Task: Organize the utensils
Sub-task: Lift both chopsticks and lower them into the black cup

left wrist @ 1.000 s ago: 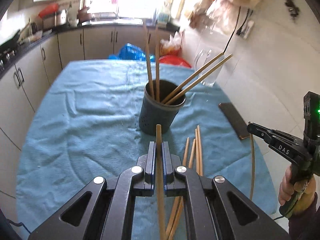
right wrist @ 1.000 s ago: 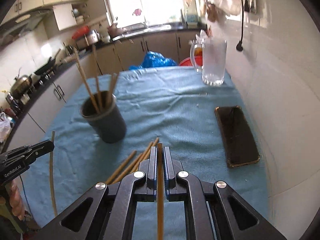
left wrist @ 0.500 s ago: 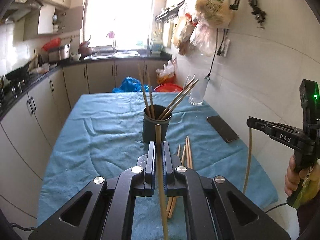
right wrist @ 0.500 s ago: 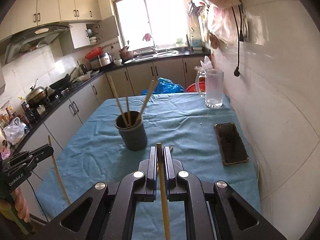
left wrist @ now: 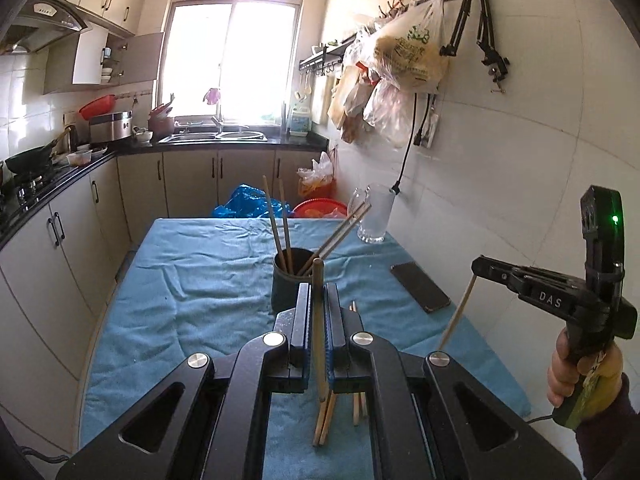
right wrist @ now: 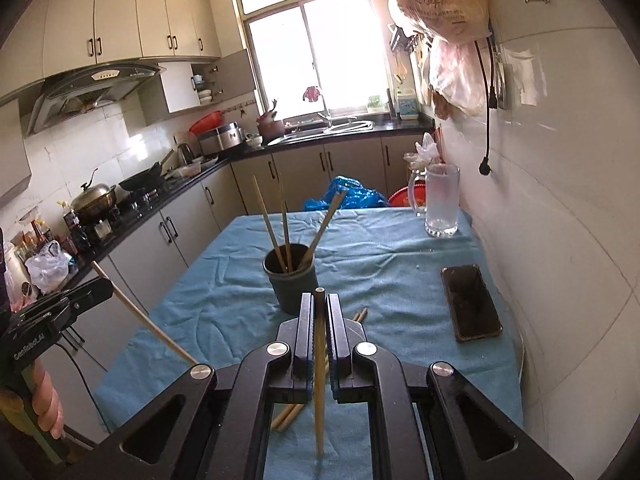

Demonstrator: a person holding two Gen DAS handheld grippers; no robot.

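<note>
A dark round holder (left wrist: pixel 289 286) (right wrist: pixel 295 282) stands mid-table with several wooden chopsticks leaning in it. My left gripper (left wrist: pixel 318 294) is shut on one chopstick (left wrist: pixel 319 332), held up above the table just short of the holder. My right gripper (right wrist: pixel 319 302) is shut on another chopstick (right wrist: pixel 319 364), likewise raised. Each shows in the other's view: the right gripper (left wrist: pixel 482 269) at the right edge with its chopstick (left wrist: pixel 456 316) hanging down, the left gripper (right wrist: pixel 102 288) at the left edge. Loose chopsticks (left wrist: pixel 356 398) (right wrist: pixel 359 315) lie on the cloth under the grippers.
A blue cloth (left wrist: pixel 192 280) covers the table. A black phone (left wrist: pixel 420 286) (right wrist: pixel 470 302) lies near the right edge and a glass jug (left wrist: pixel 376 218) (right wrist: pixel 440 200) stands at the far right corner. A tiled wall runs along the right, kitchen cabinets along the left.
Both grippers have risen and drawn back from the table, each keeping its chopstick. The holder now looks smaller and farther off, and more of the kitchen is in view.
</note>
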